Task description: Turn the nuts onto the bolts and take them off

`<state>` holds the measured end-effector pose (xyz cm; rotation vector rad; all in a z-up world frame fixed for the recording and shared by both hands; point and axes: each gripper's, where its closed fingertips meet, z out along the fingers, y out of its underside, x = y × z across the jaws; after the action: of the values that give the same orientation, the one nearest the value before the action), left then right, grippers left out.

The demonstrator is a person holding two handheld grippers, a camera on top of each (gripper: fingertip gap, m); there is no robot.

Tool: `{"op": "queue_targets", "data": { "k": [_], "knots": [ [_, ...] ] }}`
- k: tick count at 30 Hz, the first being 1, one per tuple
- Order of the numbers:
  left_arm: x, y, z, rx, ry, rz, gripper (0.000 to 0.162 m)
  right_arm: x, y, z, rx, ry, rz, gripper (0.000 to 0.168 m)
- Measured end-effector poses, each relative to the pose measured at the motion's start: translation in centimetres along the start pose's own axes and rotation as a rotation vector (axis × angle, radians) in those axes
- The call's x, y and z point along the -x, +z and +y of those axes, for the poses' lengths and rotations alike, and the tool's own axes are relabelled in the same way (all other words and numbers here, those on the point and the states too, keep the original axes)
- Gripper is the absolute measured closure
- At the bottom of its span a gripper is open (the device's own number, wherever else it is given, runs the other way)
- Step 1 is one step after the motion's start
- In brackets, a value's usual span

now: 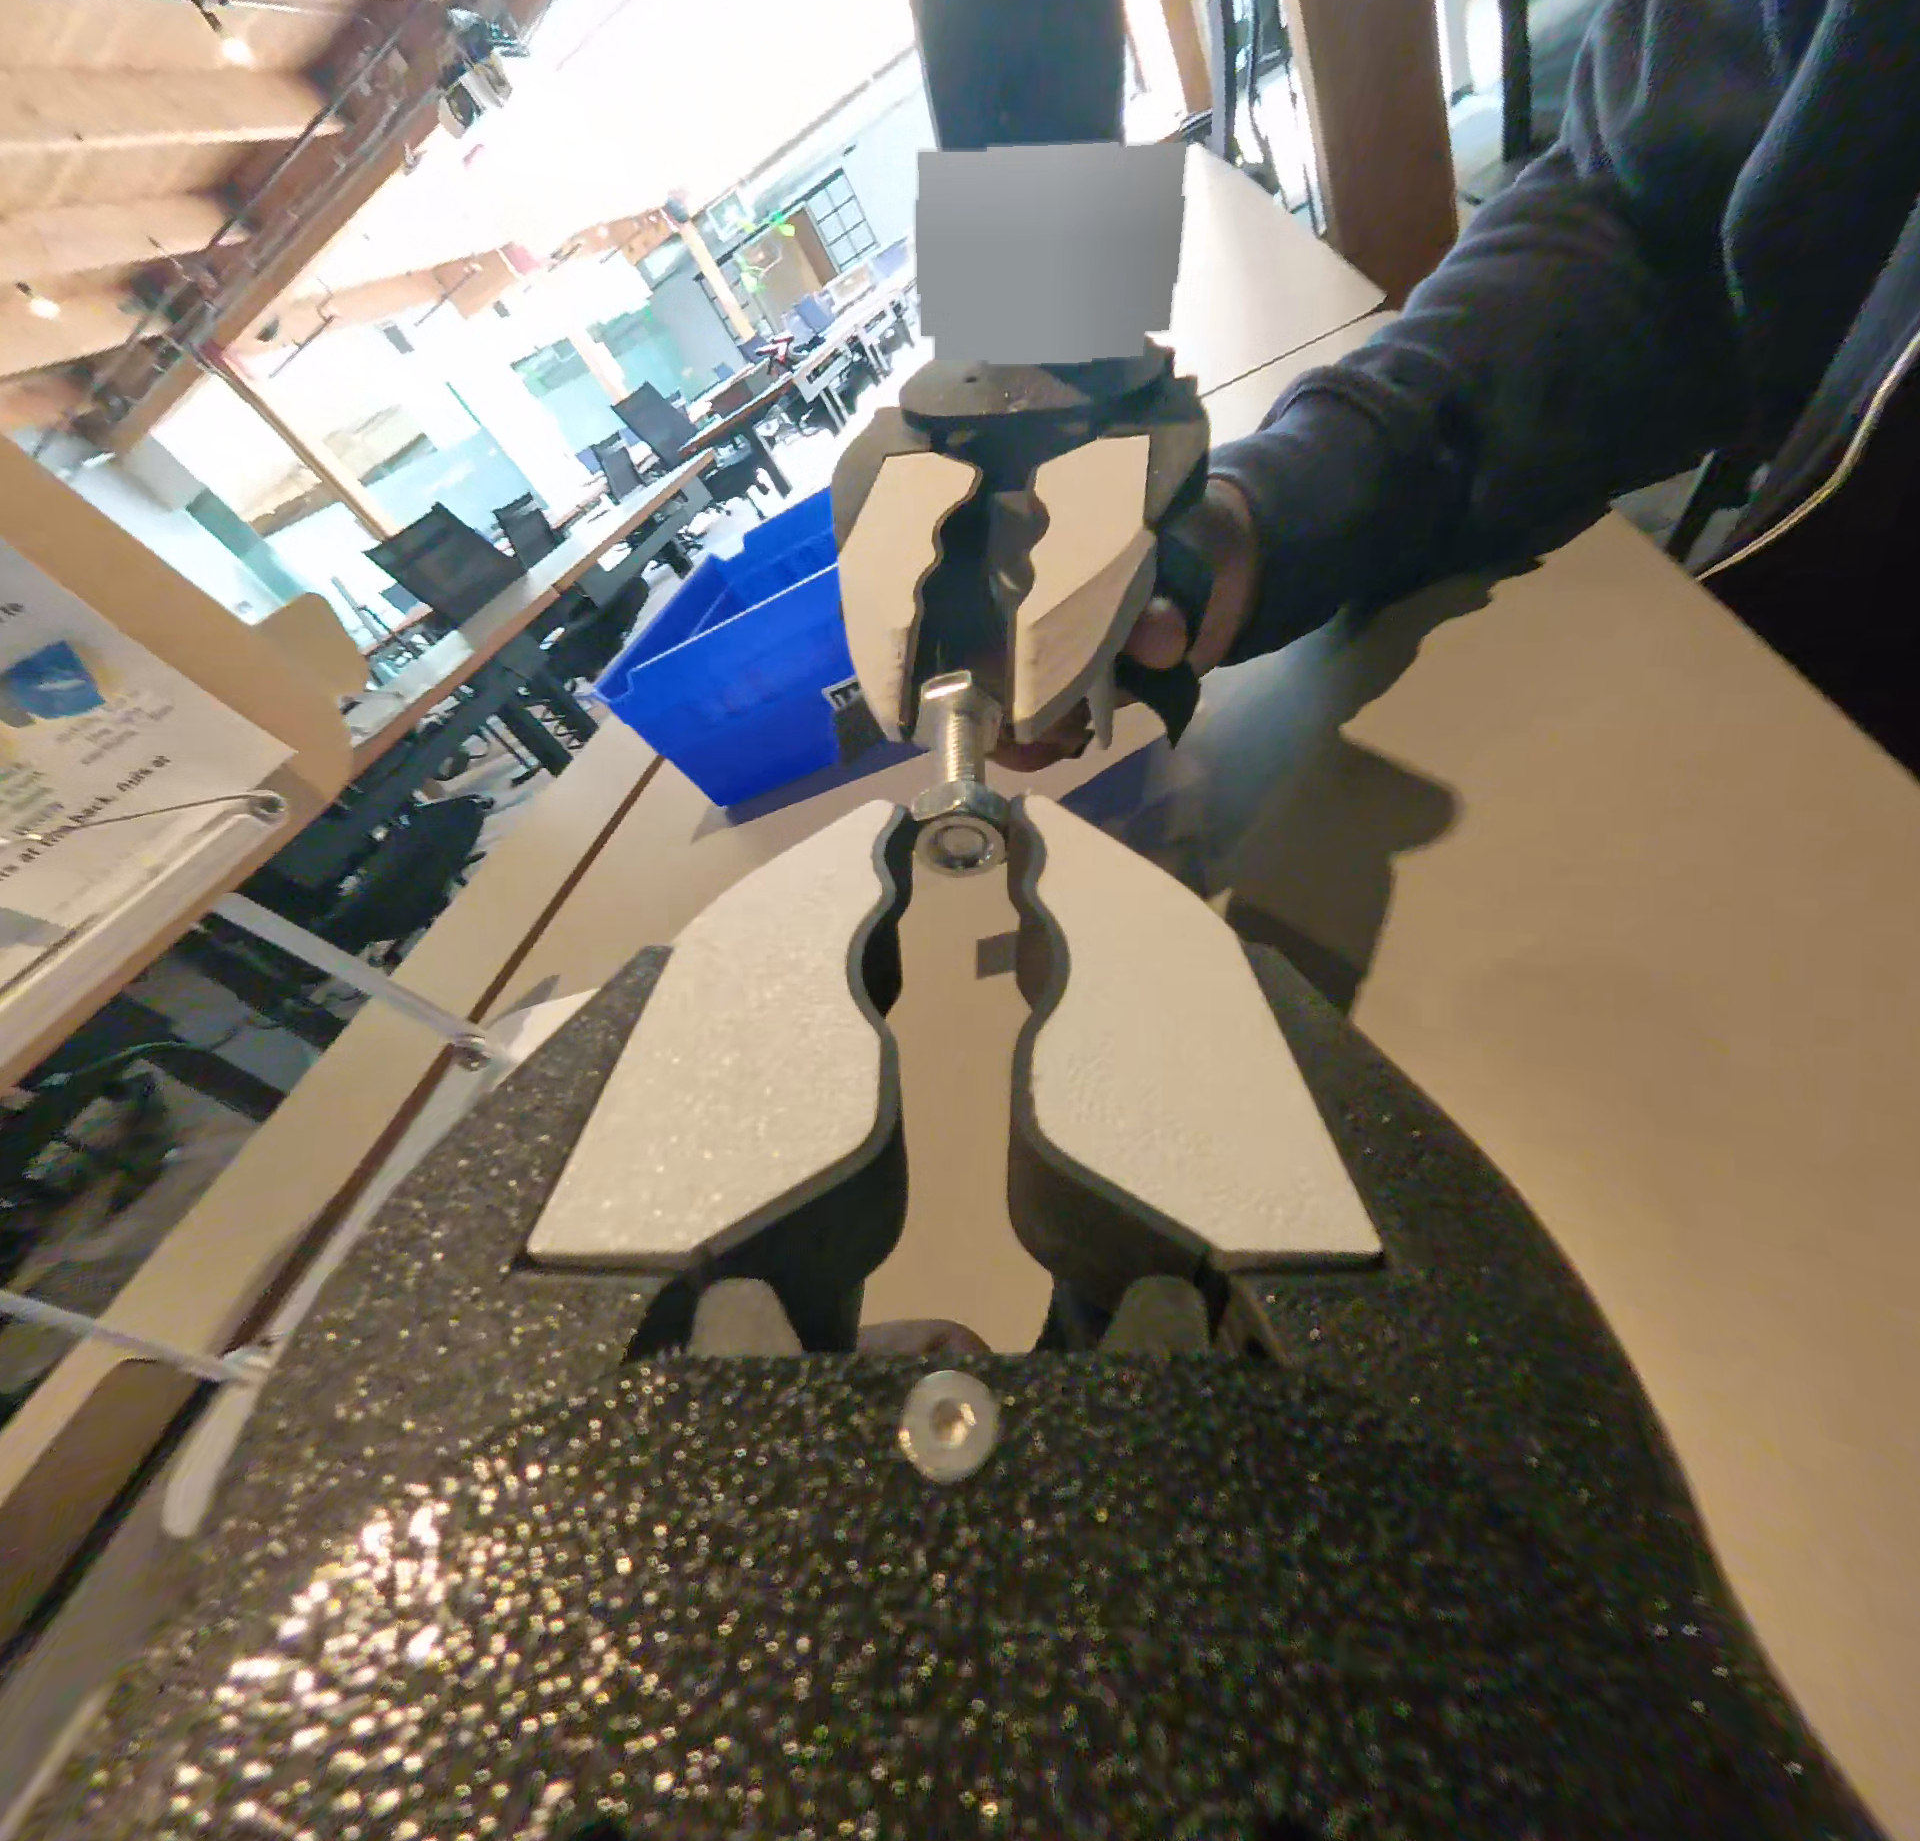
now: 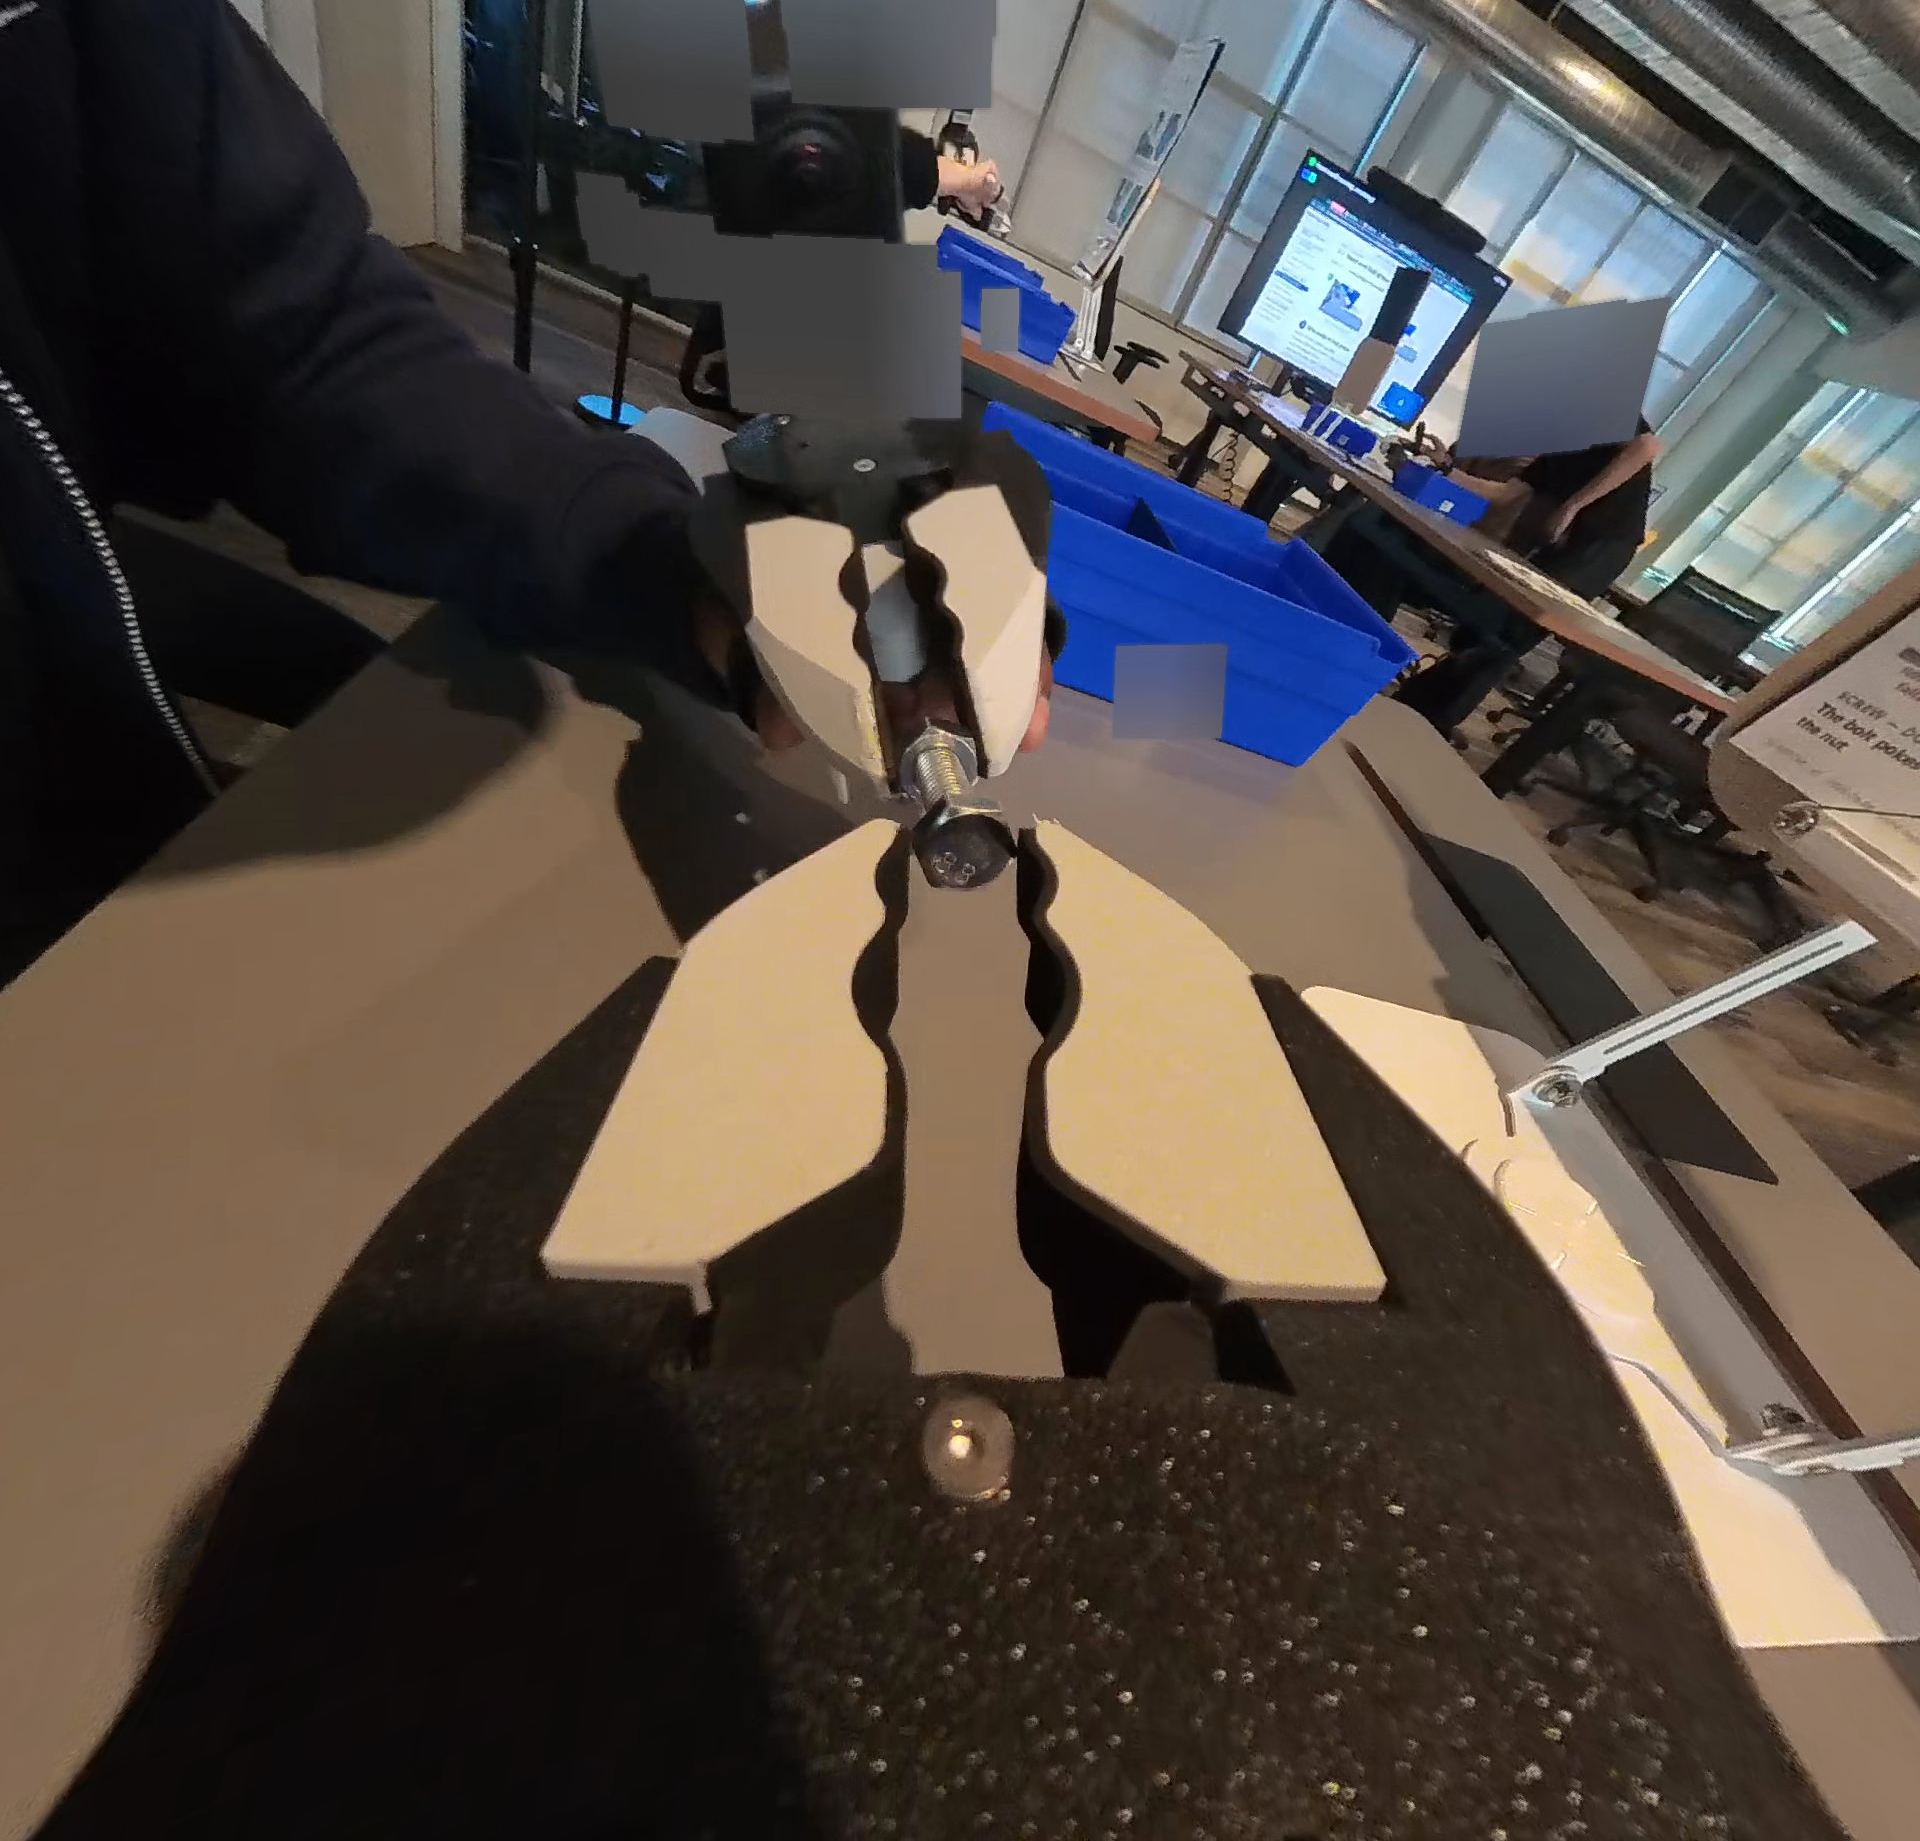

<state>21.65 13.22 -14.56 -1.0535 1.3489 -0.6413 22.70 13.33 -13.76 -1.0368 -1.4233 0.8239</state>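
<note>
Silver steel marks the work: in the left wrist view, the left tongs [image 1: 961,823] pinch the hexagonal silver nut [image 1: 958,807] at the tip of the threaded silver bolt [image 1: 958,742], above the tan counter [image 1: 1558,856]. In the right wrist view, the right tongs [image 2: 961,835] clamp the bolt's hex head. Both grips are nearly closed. The turn likely goes best with the axes kept in line and the nut square to the thread.

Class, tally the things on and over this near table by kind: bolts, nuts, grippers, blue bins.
Bolts: 1
Nuts: 1
Grippers: 2, left and right
Blue bins: 1
Total: 5
</note>
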Motion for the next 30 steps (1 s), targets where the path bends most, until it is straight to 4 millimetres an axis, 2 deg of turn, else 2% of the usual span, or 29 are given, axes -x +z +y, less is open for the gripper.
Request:
{"op": "queue_targets", "data": {
  "k": [5, 9, 13, 15, 17, 19, 26, 30],
  "knots": [
    [-0.4, 0.0, 0.0, -0.013, -0.05, 0.046, 0.145, 0.4, 0.2, 0.0, 0.009, -0.02, -0.013, 0.15],
    [-0.5, 0.0, 0.0, -0.013, -0.009, 0.038, 0.145, 0.6, 0.2, 0.2, 0.025, 0.069, -0.055, 0.151],
    [-0.3, 0.1, 0.5, 0.055, 0.182, -0.037, 0.145, 0.5, 0.3, 0.5, 0.029, 0.254, -0.105, 0.151],
    [-0.2, 0.0, 0.2, 0.06, 0.265, -0.077, 0.145, 0.4, 0.4, 0.3, -0.017, 0.436, -0.164, 0.151],
    [-0.1, -0.1, 0.1, 0.06, 0.3, -0.095, 0.145, 0.3, 0.4, 0.3, -0.067, 0.634, -0.237, 0.151],
    [0.0, 0.0, 0.4, 0.075, 0.263, -0.085, 0.145, 0.1, 0.4, 0.5, -0.1, 0.695, -0.262, 0.151],
    [0.3, -0.2, 0.4, 0.01, -0.031, 0.009, 0.145, -0.5, -0.2, 0.5, -0.032, 0.246, -0.077, 0.136],
    [0.3, -0.3, 0.0, -0.042, -0.225, 0.087, 0.145, 0.0, 0.0, 0.2, 0.007, -0.052, 0.019, 0.139]
  ]
}}
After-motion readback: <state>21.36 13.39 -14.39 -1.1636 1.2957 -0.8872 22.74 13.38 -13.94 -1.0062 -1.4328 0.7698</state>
